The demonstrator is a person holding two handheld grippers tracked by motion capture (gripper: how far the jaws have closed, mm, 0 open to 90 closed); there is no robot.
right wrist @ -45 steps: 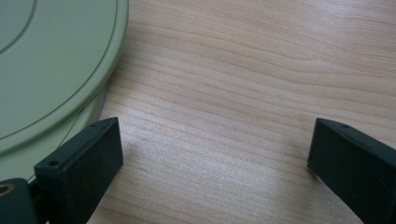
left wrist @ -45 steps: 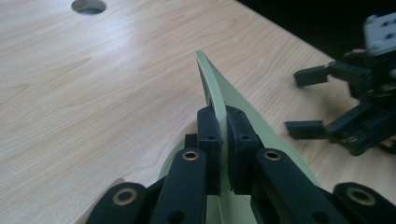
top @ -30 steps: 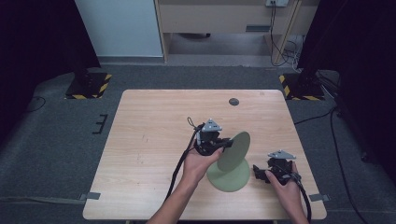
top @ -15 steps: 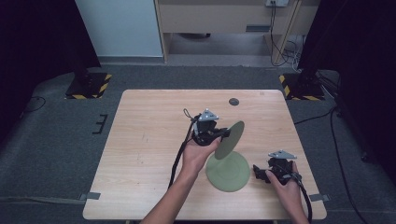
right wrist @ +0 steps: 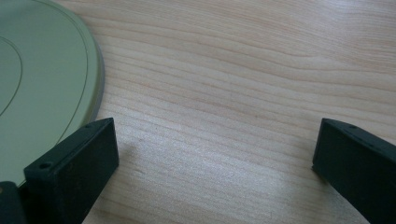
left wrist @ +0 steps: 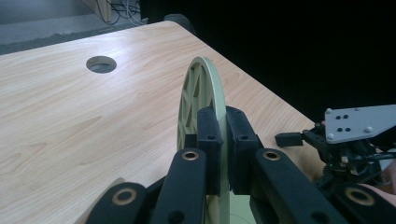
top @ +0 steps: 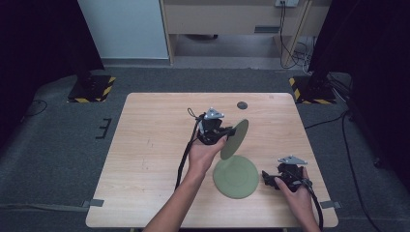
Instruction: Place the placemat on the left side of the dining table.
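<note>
My left gripper (top: 227, 131) clamped the rim of a pale green disc (top: 235, 138) and held it on edge above the wooden table (top: 150, 145), its ribbed underside facing the round cable hole (left wrist: 101, 64) in the left gripper view, where both jaws pressed flat against the thin rim. A second green disc (top: 236, 176) lay flat on the table just below the raised one. My right gripper (top: 278, 178) rested on the table just beside that flat disc, jaws spread wide with nothing between them, the disc's edge (right wrist: 95, 70) near one jaw. The risk, as I judged it: the narrow bite on the rim could let the raised disc pivot or slip and drop onto the disc beneath, or swing into my right gripper.
</note>
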